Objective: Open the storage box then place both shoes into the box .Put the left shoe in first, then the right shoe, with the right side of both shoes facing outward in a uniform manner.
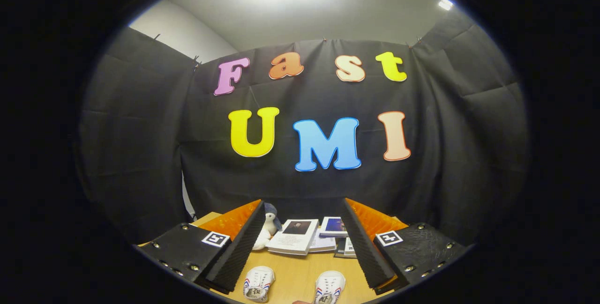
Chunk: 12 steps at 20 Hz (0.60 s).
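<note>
So far, by what shows:
Gripper (300, 248): fingers spread wide, holding nothing, raised over the wooden table (295, 278).
Shoes: white pair between the fingers, left-hand shoe (258, 284) and right-hand shoe (329, 287) apart, neither boxed.
Beyond: booklets (295, 236), plush toy (269, 229).
Progress: judged barely begun; both placements remain.

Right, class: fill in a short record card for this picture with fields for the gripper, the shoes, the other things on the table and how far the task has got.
hand-held gripper: open, fingers spread wide, holding nothing
shoes: two white shoes with red and blue stripes, one nearer the left finger, the other nearer the right, side by side, apart, between the fingers
table: light wood
beyond the fingers: a soft toy, a few booklets lying flat
task stage: neither shoe picked up yet
</note>
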{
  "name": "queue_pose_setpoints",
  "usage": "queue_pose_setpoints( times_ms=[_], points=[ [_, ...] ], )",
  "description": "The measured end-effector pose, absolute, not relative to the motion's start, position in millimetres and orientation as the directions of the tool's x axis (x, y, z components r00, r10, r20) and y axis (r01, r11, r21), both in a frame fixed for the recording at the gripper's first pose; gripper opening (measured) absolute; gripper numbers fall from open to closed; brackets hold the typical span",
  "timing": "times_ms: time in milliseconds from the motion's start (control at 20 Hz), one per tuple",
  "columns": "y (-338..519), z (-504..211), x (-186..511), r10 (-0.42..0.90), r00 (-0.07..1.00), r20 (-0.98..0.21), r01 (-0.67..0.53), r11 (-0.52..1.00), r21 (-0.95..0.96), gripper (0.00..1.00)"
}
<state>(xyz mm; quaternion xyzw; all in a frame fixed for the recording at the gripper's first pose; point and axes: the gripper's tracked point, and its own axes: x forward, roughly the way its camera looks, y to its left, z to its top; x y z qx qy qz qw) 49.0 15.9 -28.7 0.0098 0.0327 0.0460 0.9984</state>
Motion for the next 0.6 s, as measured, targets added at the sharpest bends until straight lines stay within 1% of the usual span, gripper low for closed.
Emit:
queue_pose_setpoints(
  times_ms=[100,200,400,600],
  points=[
    [28,-44,56,0.134,0.986,-0.100,-0.128,0.990,0.063,0.98],
    [46,-67,64,0.199,0.966,-0.163,-0.183,0.977,0.113,0.98],
    [85,-111,73,0.340,0.896,-0.287,-0.273,0.929,0.249,0.98],
    [116,-149,80,0.429,0.826,-0.365,-0.327,0.893,0.308,1.00]
  ],
)
